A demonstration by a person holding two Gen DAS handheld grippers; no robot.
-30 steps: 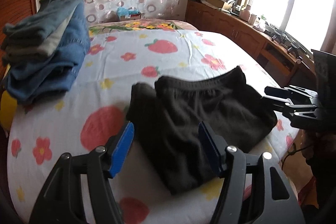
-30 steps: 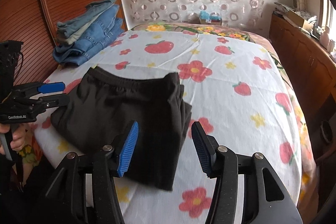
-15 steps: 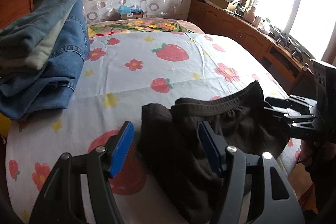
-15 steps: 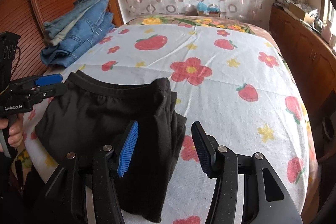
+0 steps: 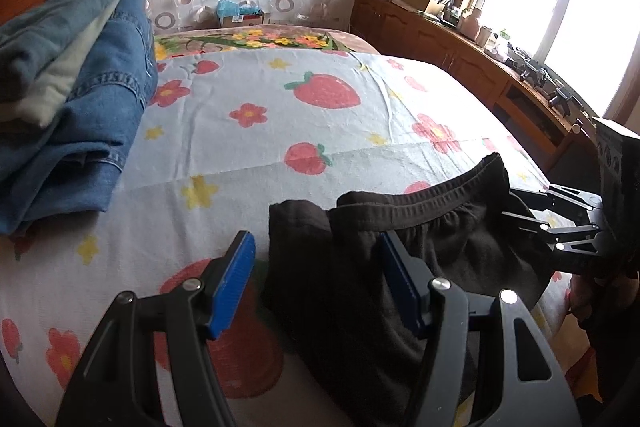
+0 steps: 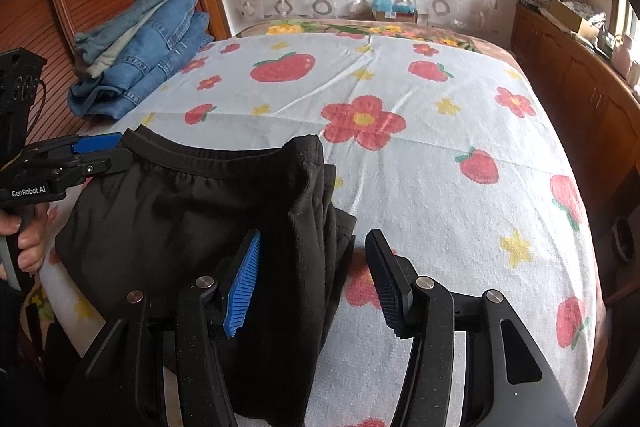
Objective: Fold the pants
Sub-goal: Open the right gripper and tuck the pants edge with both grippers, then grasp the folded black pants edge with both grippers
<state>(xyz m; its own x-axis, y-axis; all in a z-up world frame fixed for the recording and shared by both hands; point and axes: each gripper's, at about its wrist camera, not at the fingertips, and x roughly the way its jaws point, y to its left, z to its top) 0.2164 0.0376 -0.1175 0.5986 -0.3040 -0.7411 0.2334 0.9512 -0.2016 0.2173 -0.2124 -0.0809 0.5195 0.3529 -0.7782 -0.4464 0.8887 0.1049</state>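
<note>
Your bedsheet (image 6: 420,163), strawberry/flower print, carries the folded black pants (image 6: 192,211) at its near edge, jeans stack (image 6: 148,47) far left. Your right gripper (image 6: 312,273) and left gripper (image 5: 316,275) both straddle pants edges, jaws apart, no clamp. "GenRobot.AI" on left gripper's body.

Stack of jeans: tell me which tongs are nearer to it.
Left. The left tongs straddle the black pants' edge facing the stack of jeans; the right tongs straddle the opposite edge.
</note>
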